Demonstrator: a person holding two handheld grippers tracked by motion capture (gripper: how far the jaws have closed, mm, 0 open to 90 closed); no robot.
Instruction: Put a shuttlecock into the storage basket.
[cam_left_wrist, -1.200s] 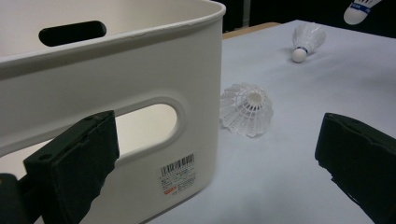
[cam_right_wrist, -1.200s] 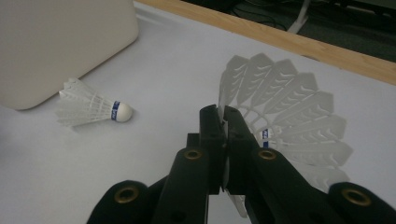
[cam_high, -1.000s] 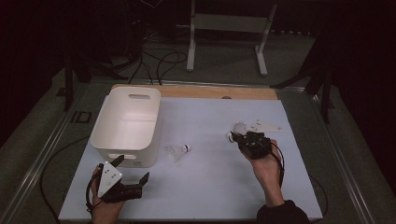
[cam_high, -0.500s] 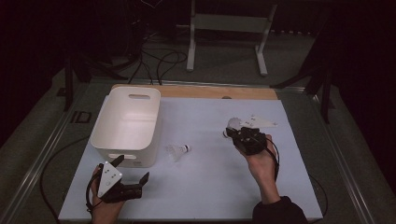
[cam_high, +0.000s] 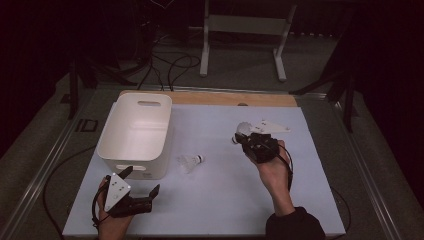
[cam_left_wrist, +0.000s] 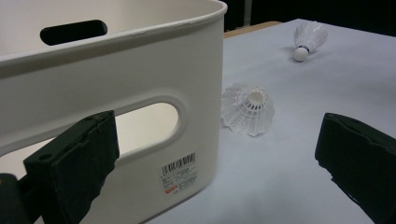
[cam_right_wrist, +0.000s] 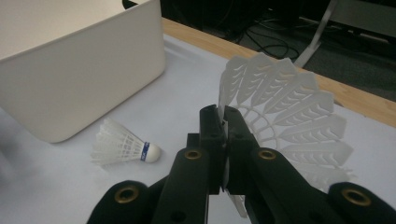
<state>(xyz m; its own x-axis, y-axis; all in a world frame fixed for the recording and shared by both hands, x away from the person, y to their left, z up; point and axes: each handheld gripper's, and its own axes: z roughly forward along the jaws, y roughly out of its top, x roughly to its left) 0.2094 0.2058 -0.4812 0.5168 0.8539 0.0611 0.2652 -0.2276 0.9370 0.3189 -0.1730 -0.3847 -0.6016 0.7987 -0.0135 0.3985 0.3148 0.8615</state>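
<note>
We see right gripper (cam_right_wrist: 223, 135) clamped on skirt edge of plastic shuttlecock (cam_right_wrist: 285, 112), held above white table (cam_high: 225, 200), right of centre in high view. Left gripper (cam_high: 131, 192) rests near front left corner, jaws wide apart, nothing between them, just in front of white bin (cam_high: 137, 135). Second, feathered shuttlecock (cam_high: 190, 161) lies on its side just right of bin, between both grippers.

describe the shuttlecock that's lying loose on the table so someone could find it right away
Start at the white bin on the table's left side. Just right of its near corner lies a feather shuttlecock on its side. Unlike the plastic shuttlecock pinched in the right gripper, it has a blue band.
</note>
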